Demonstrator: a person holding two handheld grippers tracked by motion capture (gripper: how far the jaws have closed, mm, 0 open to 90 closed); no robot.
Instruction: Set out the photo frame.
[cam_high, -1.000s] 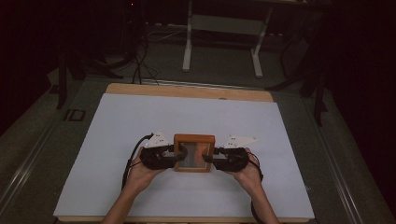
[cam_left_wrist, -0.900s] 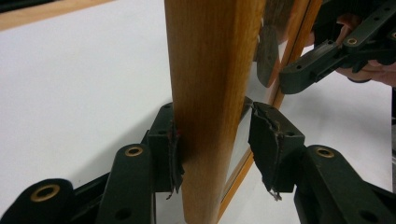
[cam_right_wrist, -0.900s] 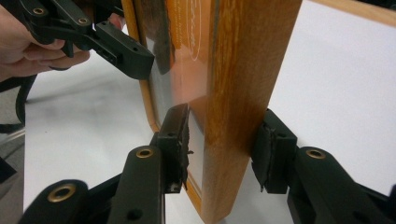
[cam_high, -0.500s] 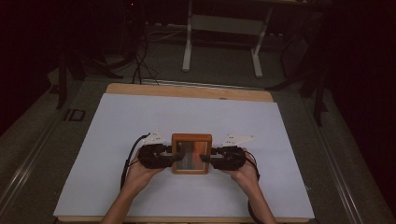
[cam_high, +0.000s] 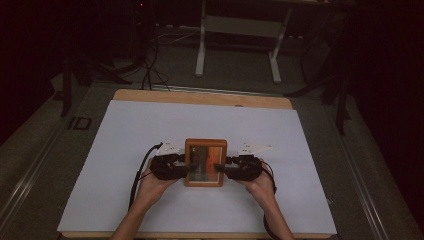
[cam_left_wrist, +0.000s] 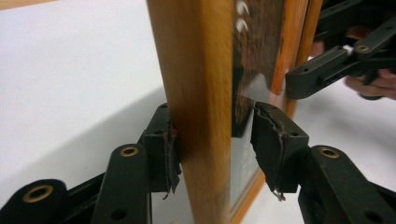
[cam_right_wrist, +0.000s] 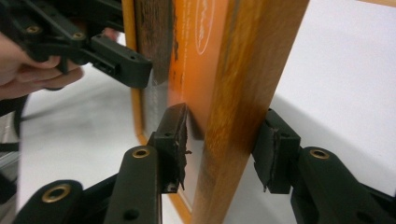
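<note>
Frame (cam_high: 205, 162) shifted nearer person; left gripper (cam_high: 183, 166) jaws just opening.

Wooden picture frame (cam_high: 205, 163) on white table (cam_high: 125, 150), between left tool (cam_high: 181, 166) and right tool (cam_high: 226, 168).

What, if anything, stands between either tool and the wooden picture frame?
Nothing visible: the left tool and right tool each straddle a side rail of the wooden picture frame, with small gaps at the pads.

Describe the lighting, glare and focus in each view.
High view: room dark, white table sheet evenly lit, wooden frame small but sharp. Left gripper view: the frame's near edge soft, its glass reflecting. Right gripper view: bright sheet nearly washed out, the hand blurred.
</note>
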